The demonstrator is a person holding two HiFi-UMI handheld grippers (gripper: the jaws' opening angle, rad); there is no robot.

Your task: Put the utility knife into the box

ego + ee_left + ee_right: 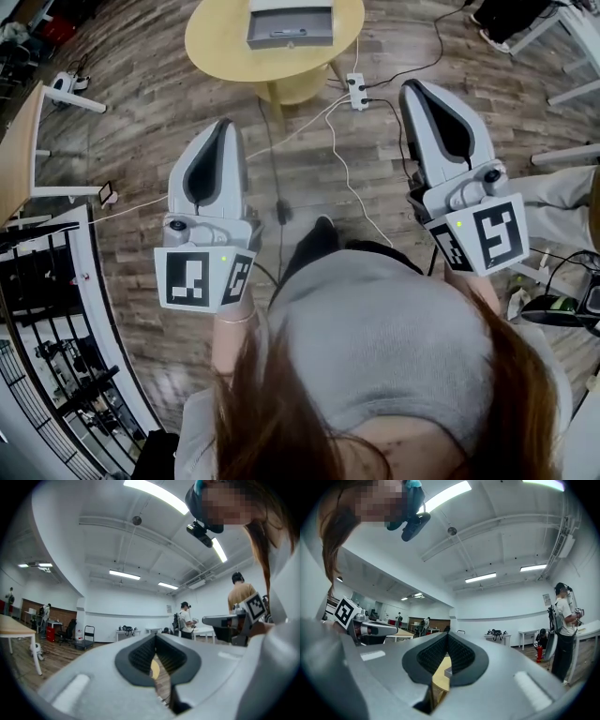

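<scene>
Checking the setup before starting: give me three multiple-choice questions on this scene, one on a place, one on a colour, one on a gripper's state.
1. Where is the grey box? A on a chair; B on the round table; C on a shelf.
2. What colour is the round table? A yellow; B black; C red.
3. The right gripper is: A wide open; B shut on the box; C shut, empty.
Answers: B, the box sits on the table; A, its top is yellow; C, its jaws meet with nothing between.

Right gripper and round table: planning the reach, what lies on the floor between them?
In the head view, a white power strip and loose cables lie between the right gripper and the table.
</scene>
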